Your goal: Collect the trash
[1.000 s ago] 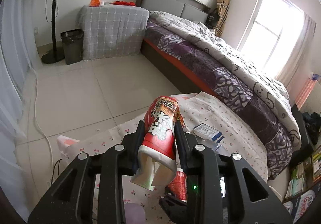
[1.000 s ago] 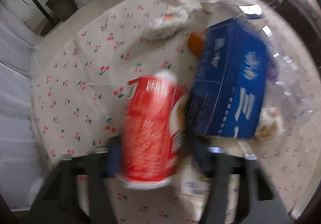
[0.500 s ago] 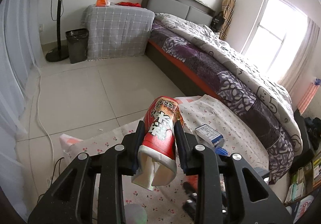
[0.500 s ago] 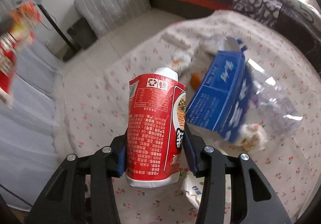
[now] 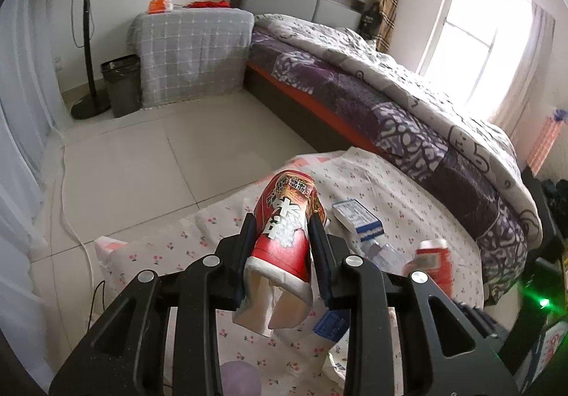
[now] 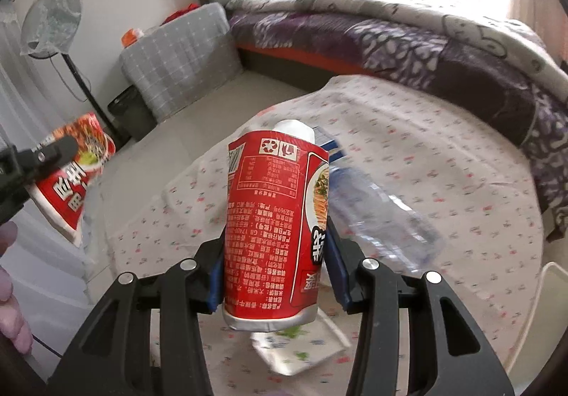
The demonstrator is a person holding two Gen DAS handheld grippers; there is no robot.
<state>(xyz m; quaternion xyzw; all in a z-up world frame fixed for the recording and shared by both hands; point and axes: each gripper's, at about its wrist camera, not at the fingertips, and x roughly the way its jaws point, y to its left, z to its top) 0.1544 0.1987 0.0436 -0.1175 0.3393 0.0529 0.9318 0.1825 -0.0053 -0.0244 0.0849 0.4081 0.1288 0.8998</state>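
Two red instant-noodle cups are up off the table, one in each tool. In the left wrist view the left gripper (image 5: 282,231) is clenched on a crushed noodle cup (image 5: 285,236) at lower centre of the frame, its torn white rim hanging toward the camera between the black fingers (image 5: 245,254). In the right wrist view the right gripper (image 6: 275,254) grasps an upright noodle cup (image 6: 275,218) at centre frame, blue pads pressed against both of its sides, printed label facing the camera.

Below and behind both cups lies the cherry-print tablecloth (image 5: 390,183). On it, in the left view, a small blue-and-white box (image 5: 356,218) sits just right of the crushed cup. In the right view a clear plastic bottle (image 6: 376,215) lies on its side just right of the upright cup, blurred, and a white wrapper (image 6: 294,346) shows under the cup's base.

The crushed cup and left tool also appear at the left edge of the right view. A black trash bin (image 5: 120,83) stands on the tiled floor at upper left of the left view, beside a fan stand (image 5: 88,51) and a grey-covered cabinet (image 5: 191,55), well apart from the table. A bed (image 5: 408,101) fills the upper right.
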